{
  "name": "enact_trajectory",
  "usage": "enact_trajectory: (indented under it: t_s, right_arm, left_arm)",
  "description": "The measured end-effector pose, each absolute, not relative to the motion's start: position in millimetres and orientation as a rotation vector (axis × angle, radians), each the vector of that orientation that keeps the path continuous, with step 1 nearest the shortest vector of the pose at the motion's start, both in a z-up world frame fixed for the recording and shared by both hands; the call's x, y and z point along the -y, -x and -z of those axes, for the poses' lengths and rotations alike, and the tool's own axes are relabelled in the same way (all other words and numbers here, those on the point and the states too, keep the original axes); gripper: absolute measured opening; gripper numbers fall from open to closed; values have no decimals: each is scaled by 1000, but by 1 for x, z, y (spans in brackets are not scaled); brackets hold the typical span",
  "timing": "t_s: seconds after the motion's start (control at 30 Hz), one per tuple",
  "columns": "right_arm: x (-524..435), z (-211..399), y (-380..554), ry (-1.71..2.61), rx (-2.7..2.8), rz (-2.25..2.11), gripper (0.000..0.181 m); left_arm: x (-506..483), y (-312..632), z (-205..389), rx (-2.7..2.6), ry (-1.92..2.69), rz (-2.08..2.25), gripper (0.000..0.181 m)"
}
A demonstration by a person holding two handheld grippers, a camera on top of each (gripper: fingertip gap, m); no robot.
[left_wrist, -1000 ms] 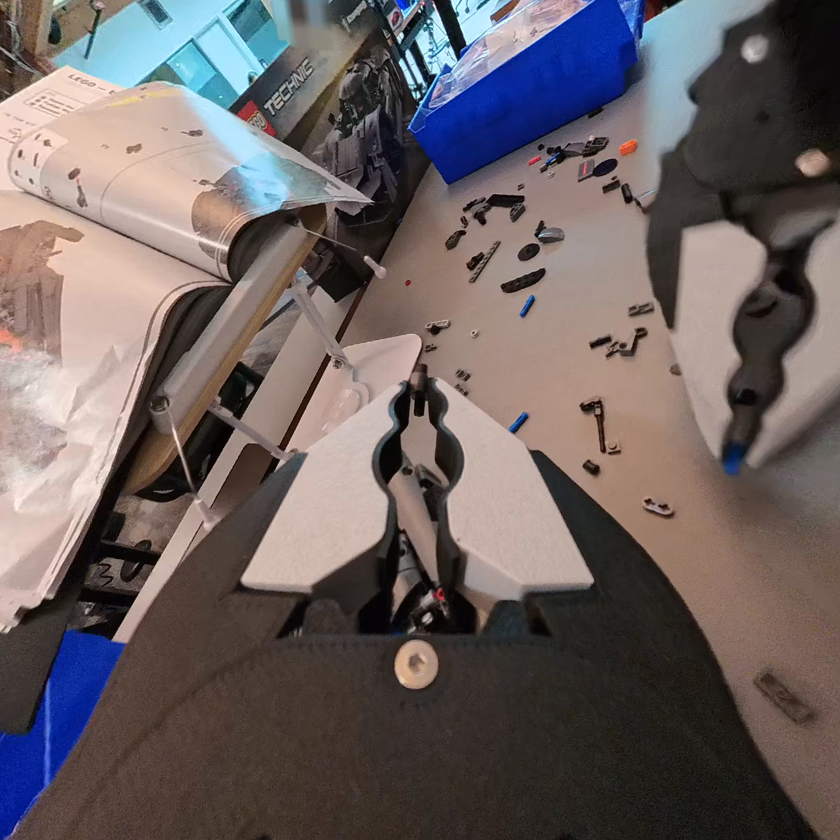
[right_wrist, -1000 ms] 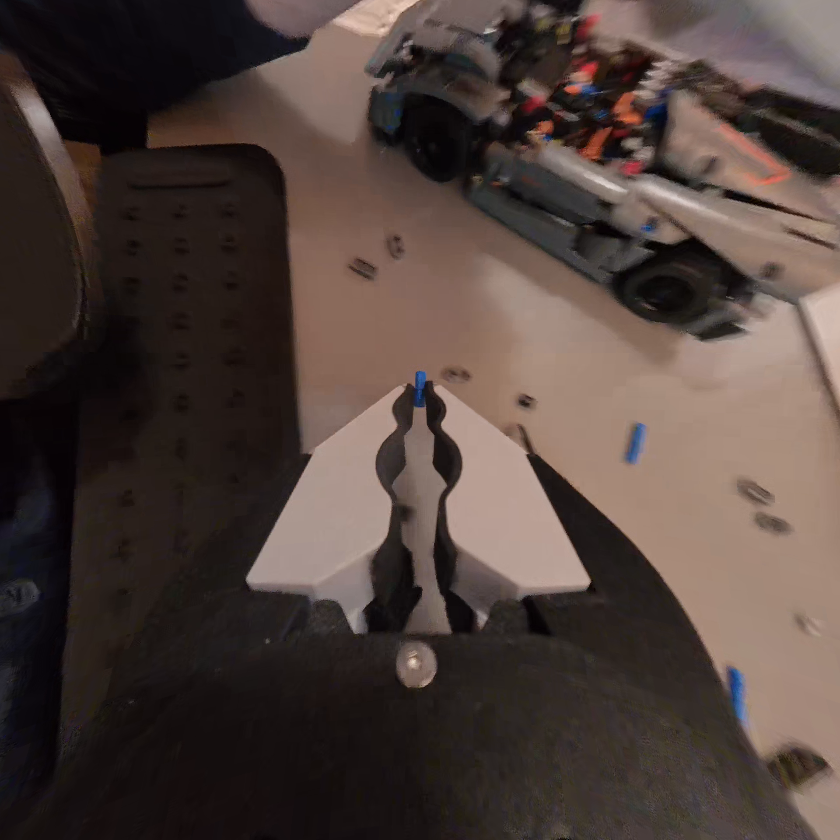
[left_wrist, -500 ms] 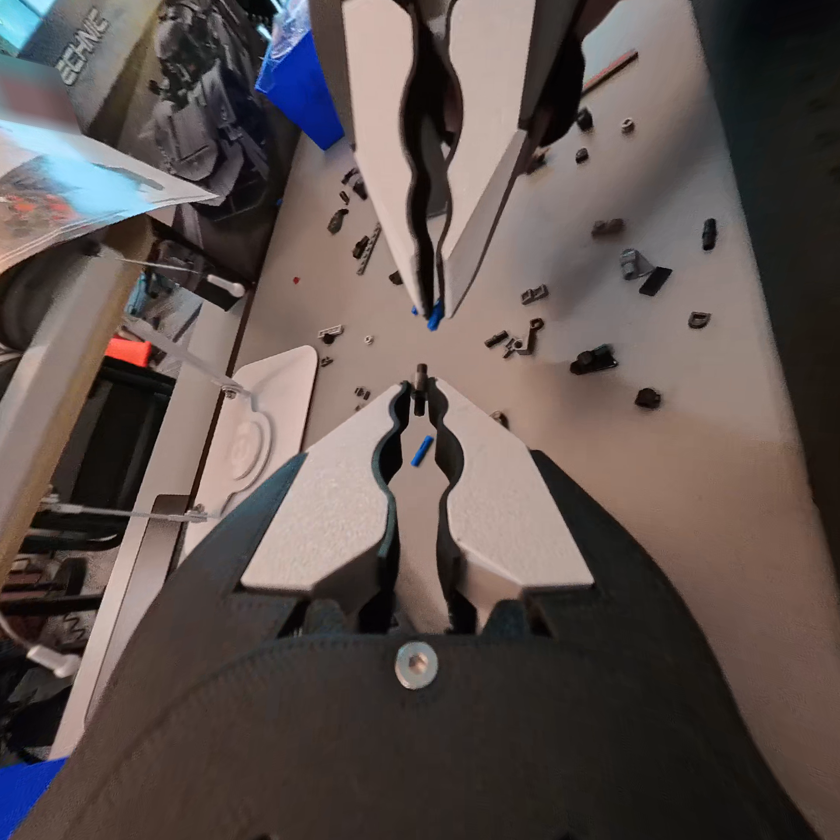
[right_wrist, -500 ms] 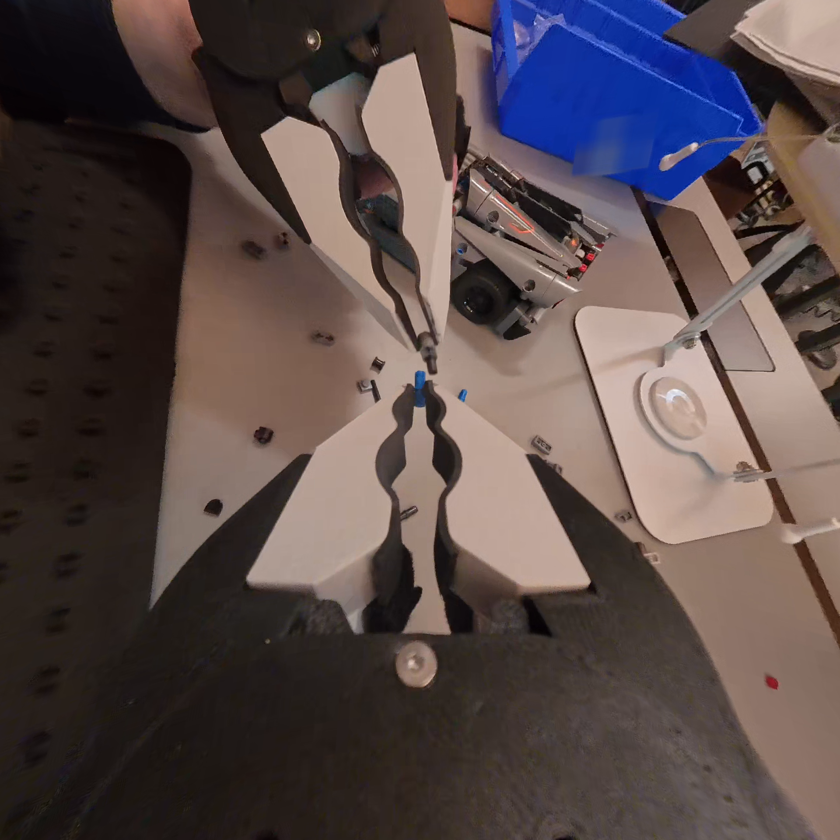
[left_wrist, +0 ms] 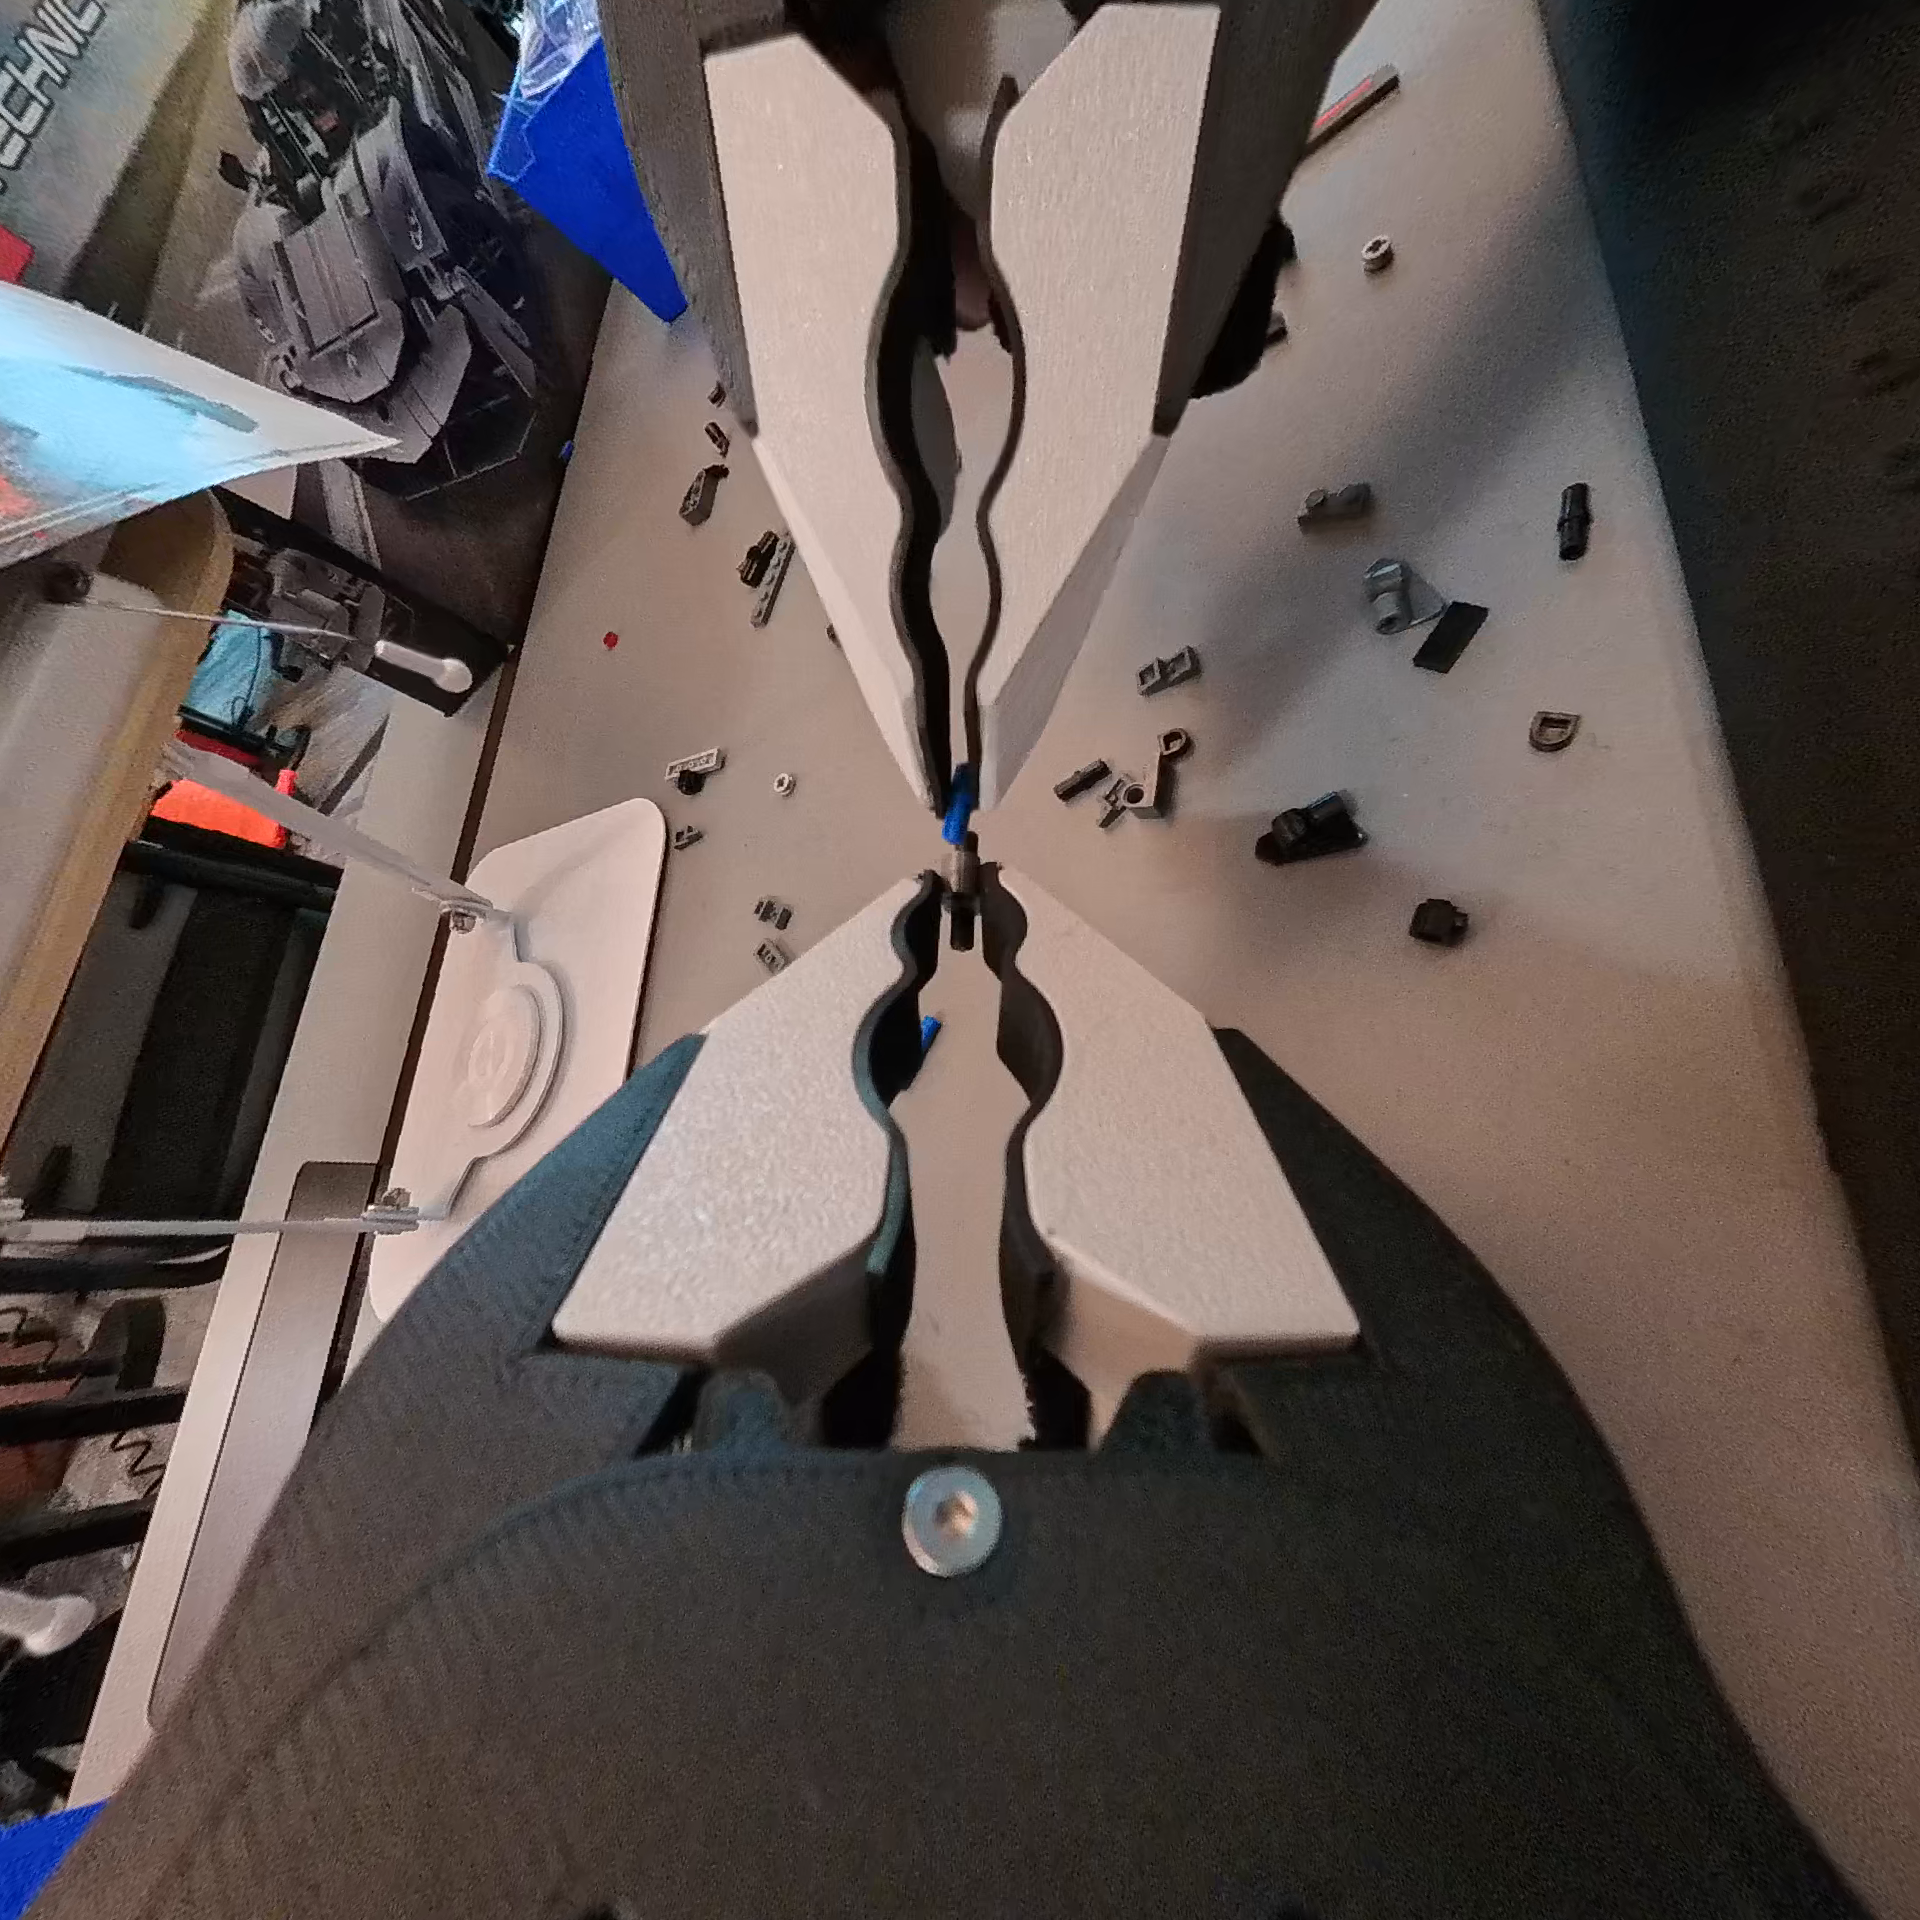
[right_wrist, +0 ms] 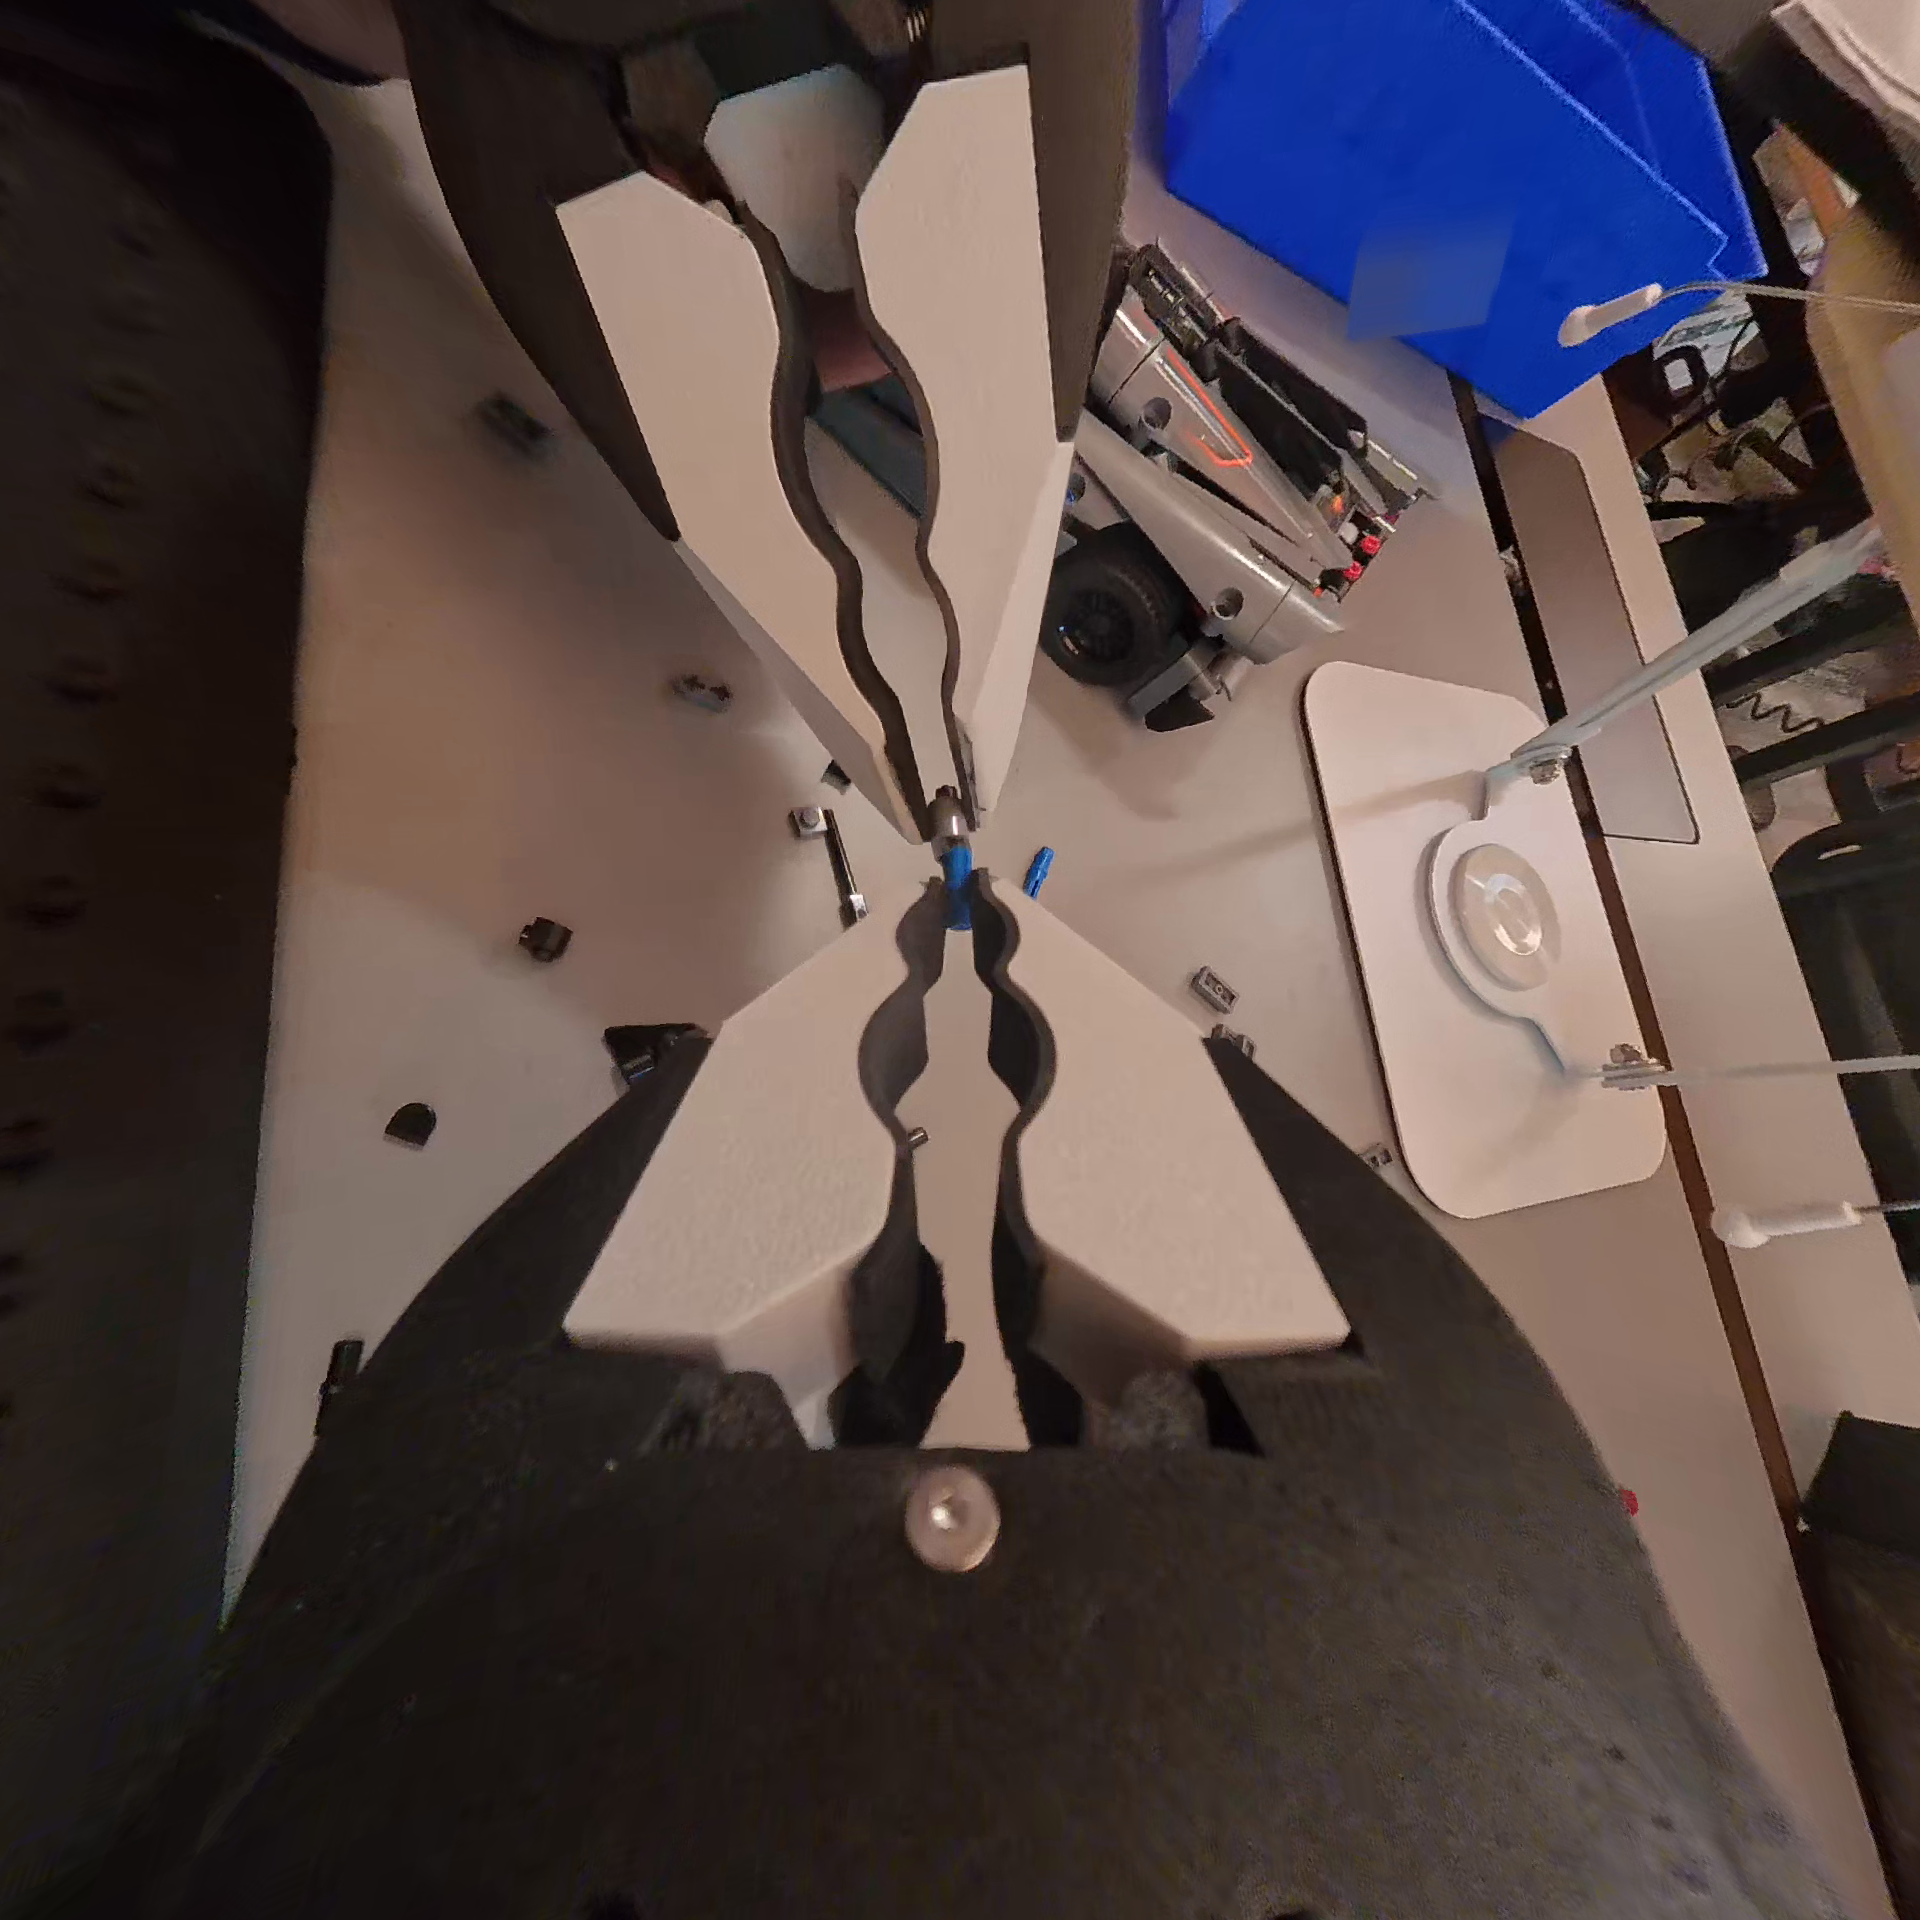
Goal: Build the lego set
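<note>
**Slip risk at the pin joint**

Left gripper [left_wrist: 958, 902] fingers pinching a dark connector [left_wrist: 961, 896]; right gripper [right_wrist: 958, 902] fingers pinching a blue pin [right_wrist: 956, 885]. Tip to tip above the bench [left_wrist: 1299, 1039], seemingly just touching. Slight misalignment likely to twist either piece free; lost among loose parts [left_wrist: 1309, 828].

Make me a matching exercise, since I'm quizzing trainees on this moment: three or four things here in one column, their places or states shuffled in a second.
Things:
1. blue pin
2. grey connector
3. model car
4. blue bin

Places or states:
A. stands on the table behind the left gripper
B. pinched at the tips of the right gripper
C. sits at the table's far edge
D. pinched at the tips of the left gripper

Pairs: 1-B, 2-D, 3-A, 4-C
</note>
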State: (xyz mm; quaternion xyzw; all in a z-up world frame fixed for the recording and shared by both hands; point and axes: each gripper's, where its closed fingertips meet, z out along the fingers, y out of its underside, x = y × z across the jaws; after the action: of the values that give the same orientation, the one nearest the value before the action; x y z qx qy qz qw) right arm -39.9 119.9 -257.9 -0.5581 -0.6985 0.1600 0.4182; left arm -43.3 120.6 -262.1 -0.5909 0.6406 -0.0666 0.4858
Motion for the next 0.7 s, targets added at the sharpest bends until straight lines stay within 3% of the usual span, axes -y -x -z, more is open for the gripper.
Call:
enact_trajectory:
  t_s: [0.7]
  right_arm:
    - [-118,271,40,1470,1824,-415,1]
  left_arm:
    - [-120,41,269,-1655,1349,-73,4]
